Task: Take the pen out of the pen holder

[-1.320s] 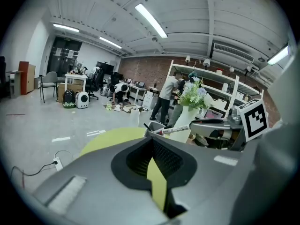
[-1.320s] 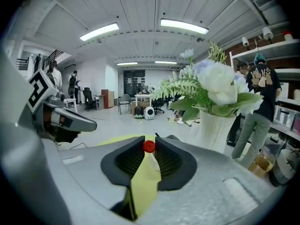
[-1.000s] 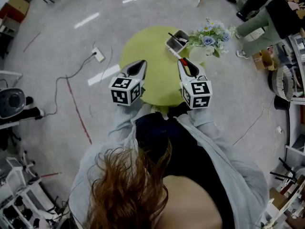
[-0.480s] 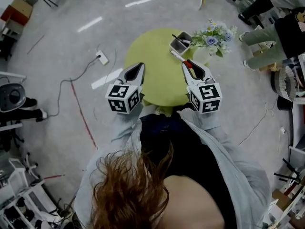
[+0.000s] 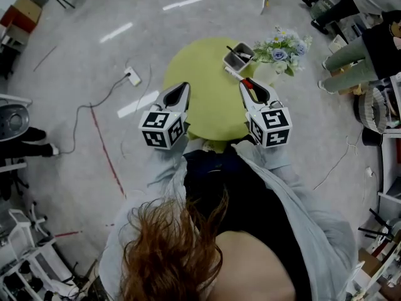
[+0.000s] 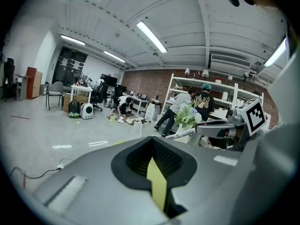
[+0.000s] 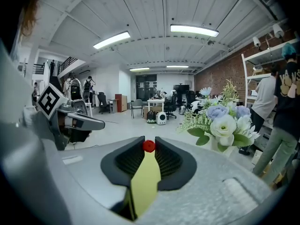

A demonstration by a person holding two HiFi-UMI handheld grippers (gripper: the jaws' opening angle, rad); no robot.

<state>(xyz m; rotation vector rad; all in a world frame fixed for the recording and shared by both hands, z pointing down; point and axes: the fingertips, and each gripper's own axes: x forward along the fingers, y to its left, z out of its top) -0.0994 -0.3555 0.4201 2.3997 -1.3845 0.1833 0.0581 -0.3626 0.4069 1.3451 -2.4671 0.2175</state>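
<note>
A grey square pen holder [image 5: 239,57] stands at the far side of the round yellow-green table [image 5: 207,99], with a dark pen [image 5: 234,50] still in it. My right gripper [image 5: 246,82] is shut on a white pen [image 5: 232,73] with a red end, held in the air just short of the holder. In the right gripper view the pen's red end [image 7: 149,146] is pinched between the tips of the right gripper [image 7: 149,139]. My left gripper [image 5: 183,85] hovers over the table's left side, shut and empty; its jaws meet in the left gripper view [image 6: 152,142].
A bouquet in a white vase [image 5: 282,46] stands right beside the holder. A power strip [image 5: 131,76] with its cable lies on the floor to the left. People [image 5: 369,36] stand by shelves at the upper right.
Both grippers have risen a little, the right one carrying the pen with it; most of that happened before the last half second.
</note>
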